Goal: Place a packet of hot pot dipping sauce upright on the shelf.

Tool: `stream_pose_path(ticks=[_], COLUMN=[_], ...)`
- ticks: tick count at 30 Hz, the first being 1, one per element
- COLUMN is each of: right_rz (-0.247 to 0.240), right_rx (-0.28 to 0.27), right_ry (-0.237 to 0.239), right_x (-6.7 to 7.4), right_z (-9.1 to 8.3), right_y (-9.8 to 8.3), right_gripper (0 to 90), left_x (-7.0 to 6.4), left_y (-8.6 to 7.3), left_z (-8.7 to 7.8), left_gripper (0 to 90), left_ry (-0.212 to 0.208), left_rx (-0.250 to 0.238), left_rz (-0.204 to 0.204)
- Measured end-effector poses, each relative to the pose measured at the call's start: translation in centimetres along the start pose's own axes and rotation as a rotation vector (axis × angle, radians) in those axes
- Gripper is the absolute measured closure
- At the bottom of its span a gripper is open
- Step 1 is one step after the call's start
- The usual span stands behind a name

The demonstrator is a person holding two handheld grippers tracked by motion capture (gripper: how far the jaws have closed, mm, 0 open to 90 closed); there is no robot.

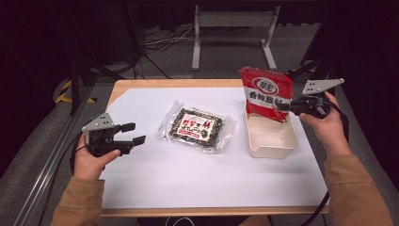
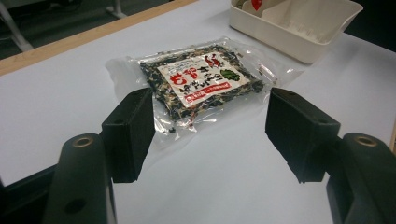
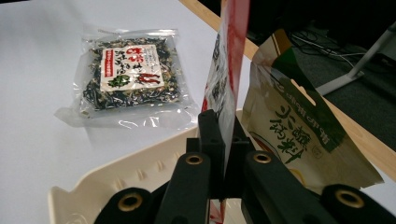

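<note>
1. Our right gripper (image 1: 283,106) has its fingers clamped tight on the edge of the red snack bag (image 1: 266,92), which stands upright with its lower end inside the cream tray (image 1: 273,148) at the right of the bench (image 1: 141,84).
2. In the right gripper view the bag's thin edge (image 3: 229,65) runs straight up from between the closed fingers (image 3: 208,140), and a second pouch with green print (image 3: 289,126) leans in the tray just beside it.
3. Our left gripper (image 1: 132,133) hovers above the white sheet (image 1: 188,174) with its fingers spread apart and nothing between them; in the left gripper view they frame the clear packet of dark dried bits (image 2: 198,79) lying flat ahead.
4. That packet (image 1: 197,127) rests in the middle of the sheet, well apart from both grippers and near the tray's left wall.
5. We judge the red bag to be light, puffy and crinkly, with a slick film that can slide out of a loose pinch. The flat sealed rim is the best hold, as squeezing the belly would crush what is inside.
6. The clear packet looks flat, limp and glossy. We would take it by a sealed border, since it lies flush on the sheet and offers little else to pinch.
</note>
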State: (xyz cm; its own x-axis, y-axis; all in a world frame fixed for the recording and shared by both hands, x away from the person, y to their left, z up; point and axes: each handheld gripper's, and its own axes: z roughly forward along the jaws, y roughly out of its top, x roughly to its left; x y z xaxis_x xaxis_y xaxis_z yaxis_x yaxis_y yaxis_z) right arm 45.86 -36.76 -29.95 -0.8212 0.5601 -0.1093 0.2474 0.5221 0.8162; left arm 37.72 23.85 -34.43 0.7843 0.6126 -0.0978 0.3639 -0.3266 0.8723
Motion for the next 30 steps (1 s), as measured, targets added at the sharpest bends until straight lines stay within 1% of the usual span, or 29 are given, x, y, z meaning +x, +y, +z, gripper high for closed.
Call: stream_pose_path(ticks=[4, 5, 7, 10, 11, 13, 16, 17, 19, 20, 21, 26, 30], right_rz=[0.006, 0.015, 0.023, 0.032, 0.032, 0.035, 0.031, 0.024, 0.024, 0.022, 0.022, 0.047, 0.035], right_rx=[0.008, 0.015, 0.018, 0.026, 0.028, 0.028, 0.033, 0.036, 0.036, 0.037, 0.039, 0.028, 0.037], right_ry=[-0.008, -0.013, -0.014, -0.027, -0.032, -0.039, -0.052, -0.06, -0.063, -0.069, -0.08, -0.117, -0.136], right_x=[-0.3, -0.6, -0.7, -1.1, -1.2, -1.4, -1.6, -1.8, -1.8, -1.9, -2.1, -2.6, -2.6], right_z=[0.4, 0.8, 1.0, 1.5, 1.7, 2.0, 2.3, 2.6, 2.7, 2.8, 2.8, 3.1, 3.4], right_y=[-0.3, -0.5, -0.7, -0.9, -0.9, -0.9, -0.9, -0.9, -1.0, -1.1, -1.2, -2.2, -2.4], right_gripper=[89.3, 89.2, 89.2, 89.2, 89.2, 89.2, 89.1, 89.0, 89.0, 89.0, 88.9, 88.8, 88.3], left_x=[0.0, 0.1, 0.1, 0.1, 0.1, 0.2, 0.3, 0.2, 0.3, 0.2, 0.3, 0.3, 0.3], left_y=[0.0, 0.0, 0.0, -0.1, -0.2, -0.2, -0.2, -0.2, -0.2, -0.3, -0.2, -0.2, -0.1], left_z=[0.1, 0.1, 0.0, 0.0, 0.0, 0.0, 0.0, 0.0, 0.1, 0.1, 0.2, 0.4, 0.6], left_gripper=[33.5, 33.5, 33.6, 33.5, 33.5, 33.5, 33.5, 33.5, 33.5, 33.5, 33.5, 33.5, 33.5], left_ry=[-0.001, 0.002, 0.002, -0.002, -0.003, -0.001, 0.001, -0.003, -0.005, -0.007, -0.006, -0.013, -0.016], left_rx=[0.0, 0.002, 0.002, 0.0, 0.001, 0.002, 0.005, 0.004, 0.005, 0.004, 0.005, 0.01, 0.01], left_rz=[0.001, 0.004, 0.007, -0.001, -0.006, 0.0, 0.004, -0.002, -0.002, -0.009, -0.002, -0.003, -0.006])
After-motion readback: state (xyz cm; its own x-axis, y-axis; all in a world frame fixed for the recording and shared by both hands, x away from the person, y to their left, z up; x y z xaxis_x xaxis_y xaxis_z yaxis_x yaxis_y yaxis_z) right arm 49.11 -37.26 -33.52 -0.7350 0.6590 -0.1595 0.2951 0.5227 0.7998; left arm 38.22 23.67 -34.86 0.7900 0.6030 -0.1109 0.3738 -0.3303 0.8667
